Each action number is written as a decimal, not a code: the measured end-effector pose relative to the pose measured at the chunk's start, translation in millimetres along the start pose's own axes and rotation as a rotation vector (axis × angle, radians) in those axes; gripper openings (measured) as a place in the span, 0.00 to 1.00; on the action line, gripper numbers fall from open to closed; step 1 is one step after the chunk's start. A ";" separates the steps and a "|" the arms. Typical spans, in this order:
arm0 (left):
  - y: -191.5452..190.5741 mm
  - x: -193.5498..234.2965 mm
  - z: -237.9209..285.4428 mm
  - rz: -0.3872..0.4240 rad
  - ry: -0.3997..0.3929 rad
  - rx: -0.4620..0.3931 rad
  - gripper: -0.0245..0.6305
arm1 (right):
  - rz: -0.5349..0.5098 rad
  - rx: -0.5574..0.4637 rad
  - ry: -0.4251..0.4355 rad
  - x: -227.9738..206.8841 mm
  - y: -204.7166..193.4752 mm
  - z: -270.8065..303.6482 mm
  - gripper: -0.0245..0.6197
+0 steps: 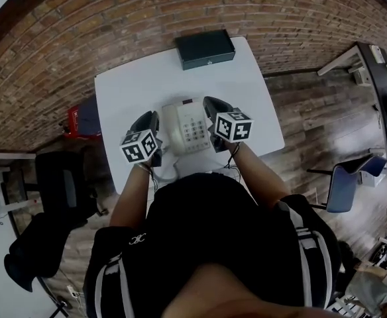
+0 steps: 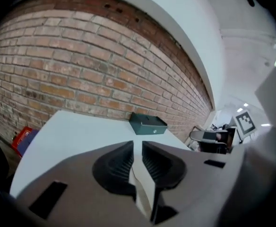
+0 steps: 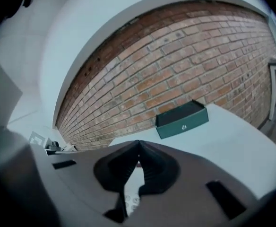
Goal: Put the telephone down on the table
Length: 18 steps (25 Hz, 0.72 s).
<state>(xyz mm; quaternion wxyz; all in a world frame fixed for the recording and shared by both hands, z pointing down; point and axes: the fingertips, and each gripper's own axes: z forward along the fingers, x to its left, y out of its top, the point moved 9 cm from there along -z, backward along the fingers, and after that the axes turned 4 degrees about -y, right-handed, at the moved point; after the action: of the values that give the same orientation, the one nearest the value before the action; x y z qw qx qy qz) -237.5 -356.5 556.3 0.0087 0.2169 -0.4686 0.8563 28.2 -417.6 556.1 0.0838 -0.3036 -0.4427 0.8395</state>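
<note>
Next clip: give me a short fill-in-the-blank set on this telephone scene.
1. The telephone has a ___ casing.
2. The dark green box sits on the table near the ___ wall.
3. The left hand-held gripper is shut on the ___'s edge.
Missing words: white; brick; telephone.

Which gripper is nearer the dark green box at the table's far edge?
Right. The right gripper, right of the telephone, sits almost directly in front of the dark green box; the left gripper, left of the telephone, is farther off.
</note>
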 end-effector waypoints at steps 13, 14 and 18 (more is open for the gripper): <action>102.2 -85.1 -85.9 0.361 0.146 -0.412 0.04 | -0.342 -0.529 -0.009 92.9 93.9 -84.5 0.03; 104.0 -88.9 -88.9 0.365 0.143 -0.418 0.04 | -0.357 -0.538 -0.013 95.1 95.1 -88.6 0.04; 100.9 -92.1 -89.1 0.345 0.130 -0.393 0.04 | -0.355 -0.518 -0.020 93.8 89.6 -89.9 0.04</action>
<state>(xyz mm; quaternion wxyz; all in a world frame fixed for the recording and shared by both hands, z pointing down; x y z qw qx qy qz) -208.5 -323.9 399.2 -0.0652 0.0725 -0.6542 0.7500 17.0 -370.2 406.0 0.1447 -0.2243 -0.6887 0.6741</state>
